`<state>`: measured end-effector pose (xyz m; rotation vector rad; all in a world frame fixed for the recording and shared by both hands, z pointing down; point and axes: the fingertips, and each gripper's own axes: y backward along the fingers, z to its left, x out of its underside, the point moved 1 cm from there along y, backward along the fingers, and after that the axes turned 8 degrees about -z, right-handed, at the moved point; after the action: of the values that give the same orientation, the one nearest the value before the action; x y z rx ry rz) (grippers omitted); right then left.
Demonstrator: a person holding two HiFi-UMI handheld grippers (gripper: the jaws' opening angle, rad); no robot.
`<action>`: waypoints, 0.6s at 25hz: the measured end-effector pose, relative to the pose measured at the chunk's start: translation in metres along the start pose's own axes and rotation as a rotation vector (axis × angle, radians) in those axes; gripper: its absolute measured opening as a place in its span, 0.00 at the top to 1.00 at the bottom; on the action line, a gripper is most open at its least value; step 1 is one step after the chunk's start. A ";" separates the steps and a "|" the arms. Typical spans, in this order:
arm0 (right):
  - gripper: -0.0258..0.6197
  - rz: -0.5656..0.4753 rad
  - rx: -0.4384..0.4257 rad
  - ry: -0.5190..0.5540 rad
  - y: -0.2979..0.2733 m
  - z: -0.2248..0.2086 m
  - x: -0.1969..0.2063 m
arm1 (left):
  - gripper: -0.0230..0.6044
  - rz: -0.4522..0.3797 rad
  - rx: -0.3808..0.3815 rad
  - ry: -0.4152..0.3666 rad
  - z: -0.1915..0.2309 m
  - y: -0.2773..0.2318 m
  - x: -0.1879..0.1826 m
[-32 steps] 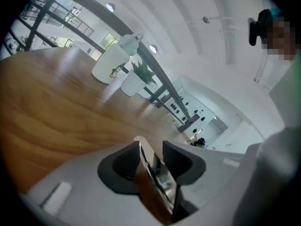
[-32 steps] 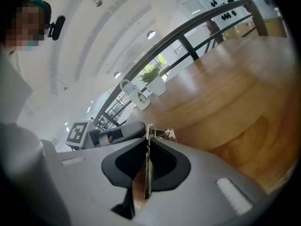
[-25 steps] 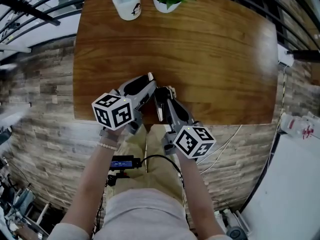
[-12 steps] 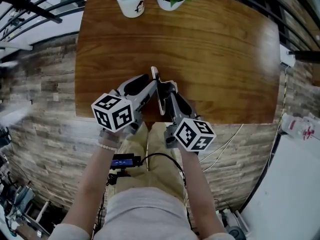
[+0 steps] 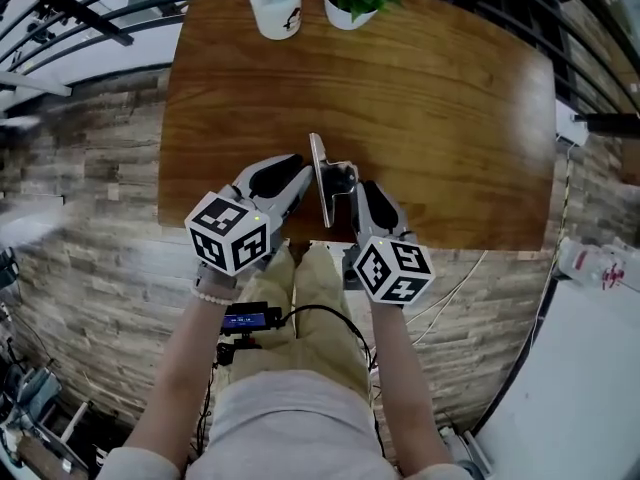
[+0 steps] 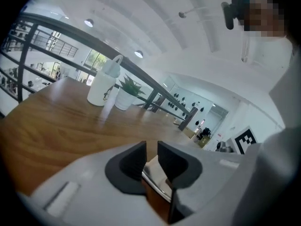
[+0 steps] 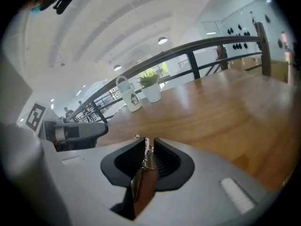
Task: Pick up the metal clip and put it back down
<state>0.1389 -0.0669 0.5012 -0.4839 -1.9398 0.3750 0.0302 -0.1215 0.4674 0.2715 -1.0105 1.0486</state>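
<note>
Low in the centre of the head view, your right gripper is clamped on the metal clip, held upright over the table near its front edge. Just left of it, your left gripper has its jaws barely apart, holding nothing. The right gripper's pinch looks thin, so tilting it could let the clip slip and drop off that edge.

The metal clip is showing as a thin, shiny steel piece turned up on edge, mirroring the brown wood. It is sitting pinched between the jaws of the right gripper, reaching past their tips, just beside the left gripper.
</note>
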 end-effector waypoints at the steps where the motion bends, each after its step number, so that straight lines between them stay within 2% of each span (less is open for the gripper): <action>1: 0.88 -0.007 -0.002 0.036 0.003 0.002 -0.004 | 0.85 -0.004 0.005 -0.022 -0.003 0.002 -0.003; 3: 0.95 -0.024 -0.012 0.096 0.008 0.010 -0.012 | 0.89 -0.017 0.012 -0.063 -0.009 0.008 -0.011; 7: 0.95 -0.071 -0.053 0.163 0.021 0.029 -0.033 | 0.96 -0.059 0.017 -0.130 -0.021 0.023 -0.030; 15: 0.95 -0.144 -0.136 0.269 0.049 0.063 -0.068 | 0.96 -0.104 0.014 -0.295 -0.047 0.058 -0.062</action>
<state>0.1140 -0.0602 0.3999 -0.4538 -1.7320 0.0802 0.0014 -0.0991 0.3779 0.4963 -1.2399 0.9379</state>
